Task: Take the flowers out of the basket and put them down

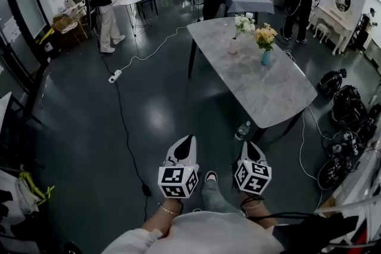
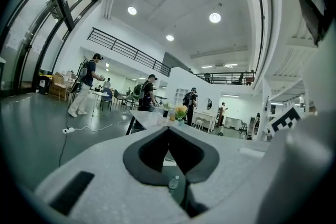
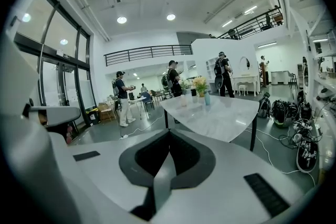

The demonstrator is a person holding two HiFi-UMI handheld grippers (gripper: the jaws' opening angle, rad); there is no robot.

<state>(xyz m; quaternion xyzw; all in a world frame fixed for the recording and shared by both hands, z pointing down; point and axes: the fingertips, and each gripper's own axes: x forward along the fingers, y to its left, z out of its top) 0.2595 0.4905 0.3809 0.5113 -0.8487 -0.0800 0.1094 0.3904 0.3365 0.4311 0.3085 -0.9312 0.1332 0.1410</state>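
Two bunches stand upright, stems kept so by their containers: white flowers [image 1: 244, 23] in a pink vase [image 1: 233, 46], yellow flowers [image 1: 265, 36] in a blue vase [image 1: 266, 57], upper centre-right on the marble table [image 1: 262, 89]. No basket shows beside them. Left gripper [image 1: 189, 140] and right gripper [image 1: 250, 144], bottom centre, lie well apart from the flowers. Both have their jaws pressed together on nothing, judged so because no grasp is due yet.

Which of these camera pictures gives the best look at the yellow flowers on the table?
The head view: it looks down on the yellow flowers in their blue vase on the table. The left and right gripper views show them only as a small, distant clump.
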